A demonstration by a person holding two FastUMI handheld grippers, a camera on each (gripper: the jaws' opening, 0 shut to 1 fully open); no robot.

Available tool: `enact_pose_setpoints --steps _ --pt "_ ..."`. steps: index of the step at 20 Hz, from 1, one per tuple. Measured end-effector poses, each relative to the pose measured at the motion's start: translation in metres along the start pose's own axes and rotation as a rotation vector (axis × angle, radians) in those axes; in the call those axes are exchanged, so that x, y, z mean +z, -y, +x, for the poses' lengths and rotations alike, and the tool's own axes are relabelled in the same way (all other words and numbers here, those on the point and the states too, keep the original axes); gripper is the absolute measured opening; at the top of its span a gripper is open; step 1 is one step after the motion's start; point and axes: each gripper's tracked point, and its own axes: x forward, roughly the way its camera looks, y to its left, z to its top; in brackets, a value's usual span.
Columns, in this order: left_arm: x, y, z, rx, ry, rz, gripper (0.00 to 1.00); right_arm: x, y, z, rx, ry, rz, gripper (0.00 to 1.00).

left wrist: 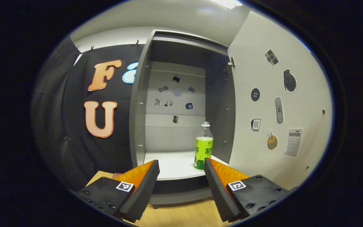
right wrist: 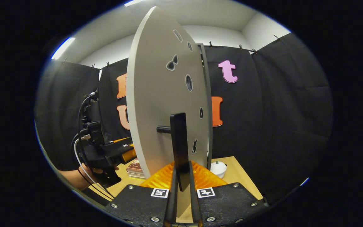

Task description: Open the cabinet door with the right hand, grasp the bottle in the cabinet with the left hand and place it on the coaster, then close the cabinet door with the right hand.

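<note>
The grey cabinet (left wrist: 140, 104) stands open, its white door (left wrist: 282, 104) swung out to the right with stickers on its inner face. A clear bottle (left wrist: 204, 146) with a green label and white cap stands upright on the white shelf (left wrist: 172, 167), near its right side. My left gripper (left wrist: 181, 168) is open in front of the shelf edge, short of the bottle. In the right gripper view, my right gripper (right wrist: 181, 181) is shut on the door's black handle (right wrist: 179, 142), with the door (right wrist: 159, 94) seen edge-on. The left gripper (right wrist: 118, 153) and the hand holding it show to the left.
The cabinet sits on a wooden table (right wrist: 235, 173). A small white round object (right wrist: 217, 168) rests on the table right of the door. A stack of books (right wrist: 135, 168) lies on the table left of the door. Black cloth walls surround the booth.
</note>
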Motion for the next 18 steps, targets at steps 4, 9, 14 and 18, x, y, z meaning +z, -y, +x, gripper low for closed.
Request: enact_pose_setpoints --steps 4,9,14,18 --pt "-0.004 0.022 0.01 -0.03 -0.004 0.013 0.93 0.002 0.01 -0.024 -0.018 0.035 0.056 0.15" --pt "-0.008 0.046 0.04 -0.054 -0.013 0.026 0.95 -0.002 0.009 -0.035 -0.086 0.055 0.014 0.14" --pt "-0.018 0.061 0.091 -0.065 -0.052 -0.001 0.91 -0.007 0.012 -0.047 -0.164 0.09 0.054 0.07" --pt "-0.027 0.065 0.119 -0.059 -0.075 0.012 0.93 -0.004 0.008 -0.054 -0.15 0.099 0.049 0.13"
